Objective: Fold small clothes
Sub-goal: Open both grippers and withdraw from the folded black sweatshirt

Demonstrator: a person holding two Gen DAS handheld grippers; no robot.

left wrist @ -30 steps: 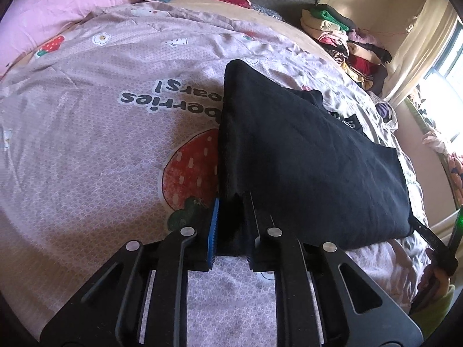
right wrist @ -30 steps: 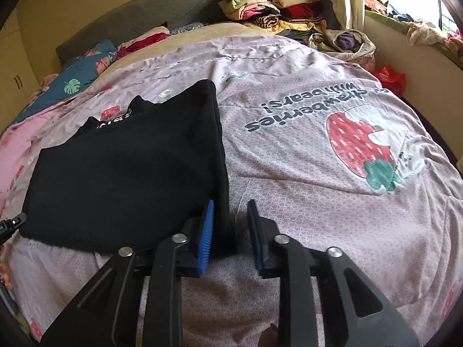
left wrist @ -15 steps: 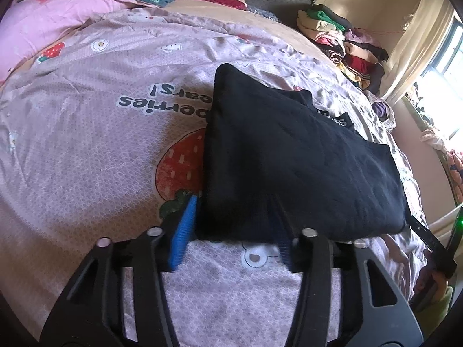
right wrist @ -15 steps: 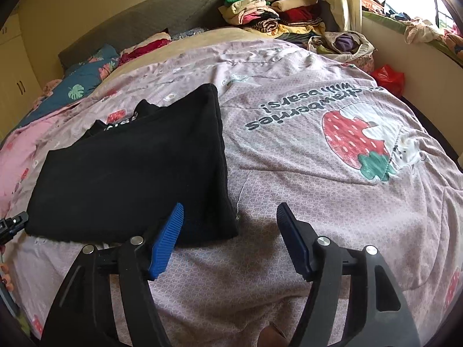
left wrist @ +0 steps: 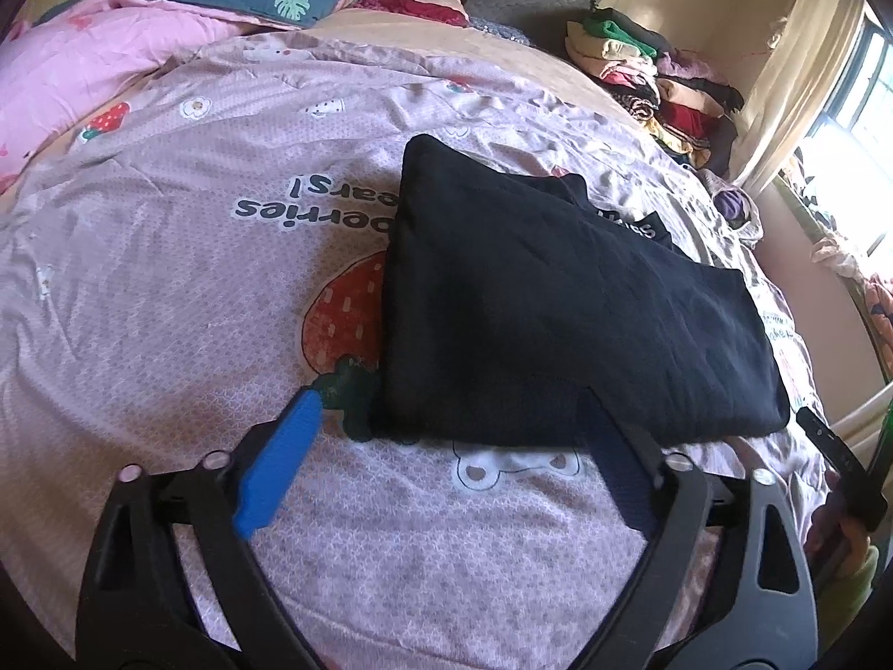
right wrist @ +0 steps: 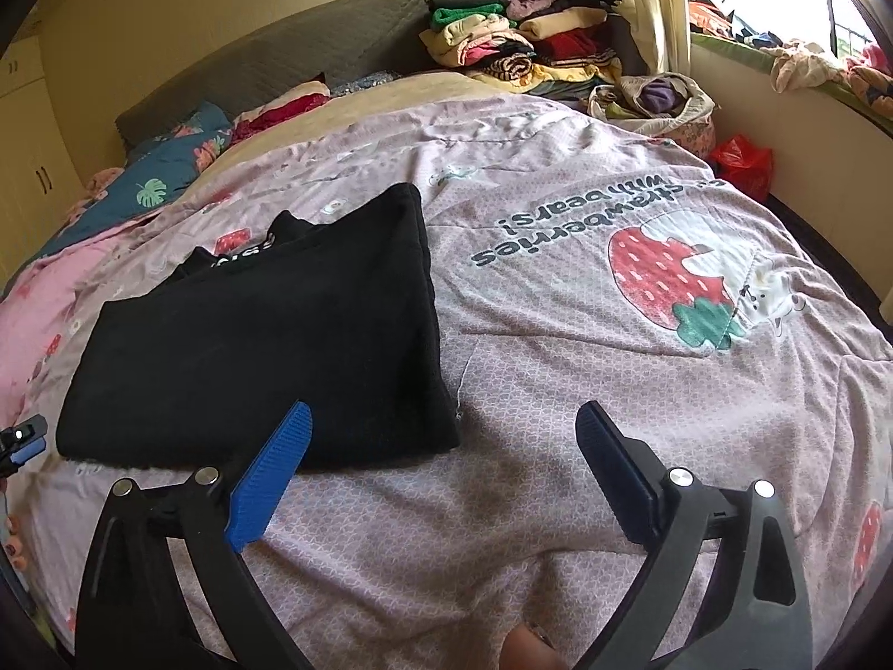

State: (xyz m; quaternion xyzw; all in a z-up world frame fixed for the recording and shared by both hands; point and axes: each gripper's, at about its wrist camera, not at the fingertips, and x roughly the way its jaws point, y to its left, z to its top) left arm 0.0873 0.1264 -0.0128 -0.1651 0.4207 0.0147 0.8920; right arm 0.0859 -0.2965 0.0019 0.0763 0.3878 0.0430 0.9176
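Black knit fabric, a folded garment, lay flat on the pink strawberry-print bedspread, its near edge just ahead of both tools. The left tool had just been opening and stood with its jaws wide apart; the garment's near left corner sat between the blue pads without being pressed. The right tool had also just been opening and stood spread wide, the garment's near right corner lying between its jaws, untouched. A small white-lettered label showed at the garment's far edge. A pile of folded clothes sat at the head of the bed, well apart from the garment.
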